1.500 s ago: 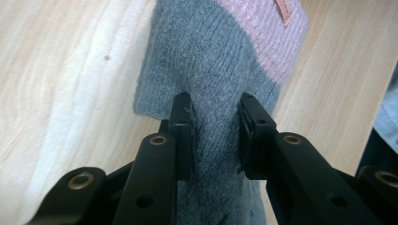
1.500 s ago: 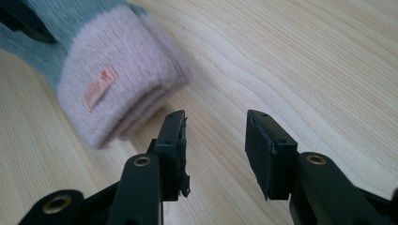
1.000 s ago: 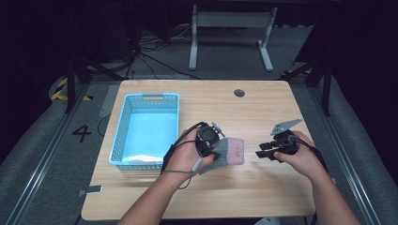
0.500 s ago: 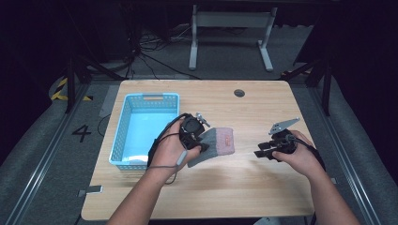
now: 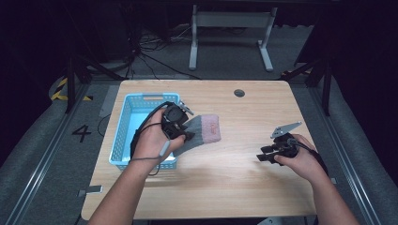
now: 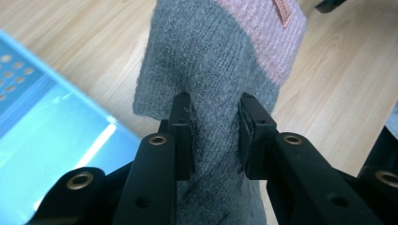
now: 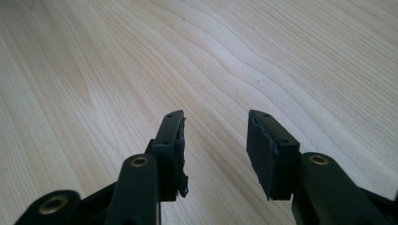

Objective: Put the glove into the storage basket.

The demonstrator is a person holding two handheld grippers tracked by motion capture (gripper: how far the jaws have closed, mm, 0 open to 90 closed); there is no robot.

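1. Left gripper (image 5: 180, 125): held in the person's left hand, just right of the blue basket, at the left-centre of the surface. Its fingers (image 6: 182, 131) are pinched on the grey end of a knitted sock, with the fabric bunched between the two pads.
2. Knitted sock (image 5: 204, 131): grey body with a pink cuff. The grey end sits in the left gripper; the pink cuff points right, away from the basket. In the left gripper view the sock (image 6: 220, 70) extends away from the fingers, its pink band carrying a small tag near the far edge. Whether the cuff rests on the wood or hangs just above it cannot be told.
3. Blue basket (image 5: 123, 136): a rectangular perforated plastic basket on the left part of the surface, long side running near to far. Its near-right corner is covered by the left hand. In the left gripper view a basket wall (image 6: 28, 79) lies to the left of the sock.
4. Right gripper (image 5: 259, 157): held in the person's right hand at the near right of the surface, well apart from the sock, its tips pointing left. Its fingers (image 7: 171, 136) stand wide apart with nothing between them and bare wood beyond.
5. Surface (image 5: 244, 187): a light wooden tabletop with a small round cable port (image 5: 239, 93) near its far edge.
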